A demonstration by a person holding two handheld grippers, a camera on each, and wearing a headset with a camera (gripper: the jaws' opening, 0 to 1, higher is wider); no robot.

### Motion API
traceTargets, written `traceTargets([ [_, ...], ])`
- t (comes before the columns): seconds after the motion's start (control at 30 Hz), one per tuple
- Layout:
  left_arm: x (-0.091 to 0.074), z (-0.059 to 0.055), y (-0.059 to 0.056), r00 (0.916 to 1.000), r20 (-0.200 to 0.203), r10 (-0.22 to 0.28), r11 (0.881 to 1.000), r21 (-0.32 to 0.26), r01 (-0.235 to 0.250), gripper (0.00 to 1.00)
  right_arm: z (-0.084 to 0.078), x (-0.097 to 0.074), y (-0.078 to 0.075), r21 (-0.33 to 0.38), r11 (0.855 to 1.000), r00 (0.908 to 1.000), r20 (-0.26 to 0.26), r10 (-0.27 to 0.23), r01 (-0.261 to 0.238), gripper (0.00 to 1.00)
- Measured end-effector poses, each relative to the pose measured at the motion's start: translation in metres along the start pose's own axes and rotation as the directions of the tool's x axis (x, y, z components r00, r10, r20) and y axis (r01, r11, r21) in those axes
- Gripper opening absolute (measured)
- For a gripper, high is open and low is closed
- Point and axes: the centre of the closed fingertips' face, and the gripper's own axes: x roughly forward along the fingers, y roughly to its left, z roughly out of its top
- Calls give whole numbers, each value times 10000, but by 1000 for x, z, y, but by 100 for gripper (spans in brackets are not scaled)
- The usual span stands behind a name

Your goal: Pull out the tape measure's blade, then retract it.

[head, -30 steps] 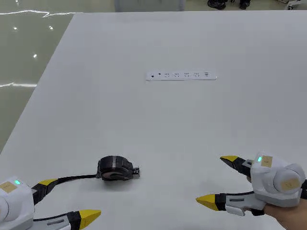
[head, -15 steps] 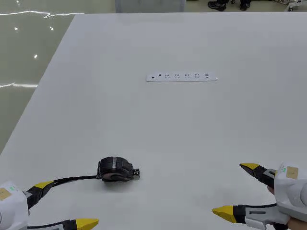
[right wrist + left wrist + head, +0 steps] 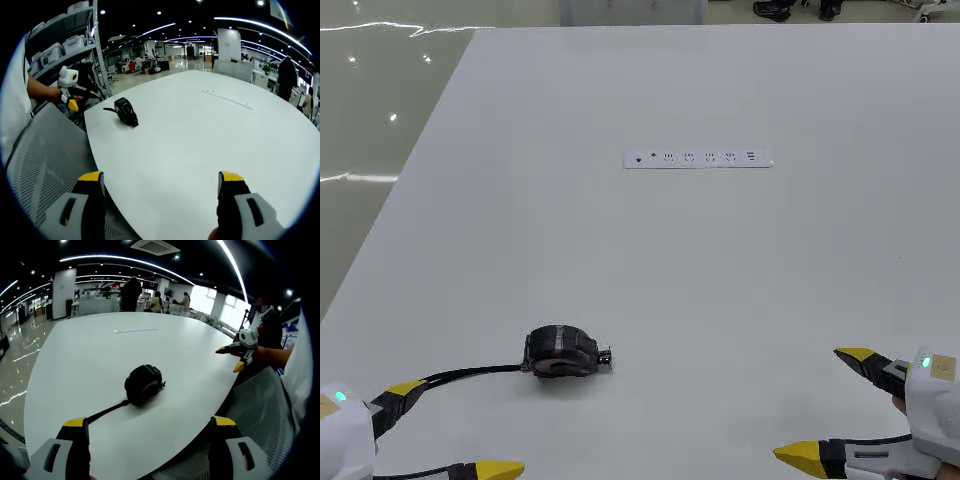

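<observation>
Looking down, the head view has the tape measure [image 3: 561,352] lying on the surface [image 3: 720,260] near the spread left tool [image 3: 452,428]. The right tool [image 3: 826,405], also spread, sits well apart. Left gripper view: case straight ahead, probably best pinned first. Right gripper view: the hook end wants a square approach.

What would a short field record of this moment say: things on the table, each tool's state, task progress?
table: white, broad
tape measure: black, lying near the front edge, blade in
strap: black, trails from the case toward the left tool; contact unclear
power strip: white, farther back, mid-table
left tool: open, empty, short of the tape measure
right tool: open, empty, well off to the side
progress: blade not yet pulled out
</observation>
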Motion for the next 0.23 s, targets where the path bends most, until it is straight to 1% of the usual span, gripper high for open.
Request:
traceTargets([
  [0.1,0,2,0,10000,88,-40,9999,-96,41,98,0,-1,-1,44,10000,10000,26,-28,28,95],
  [0.23,1,2,0,10000,54,-69,10000,-62,69,98,-2,-3,-2,98,9999,10000,34,-82,81,95],
])
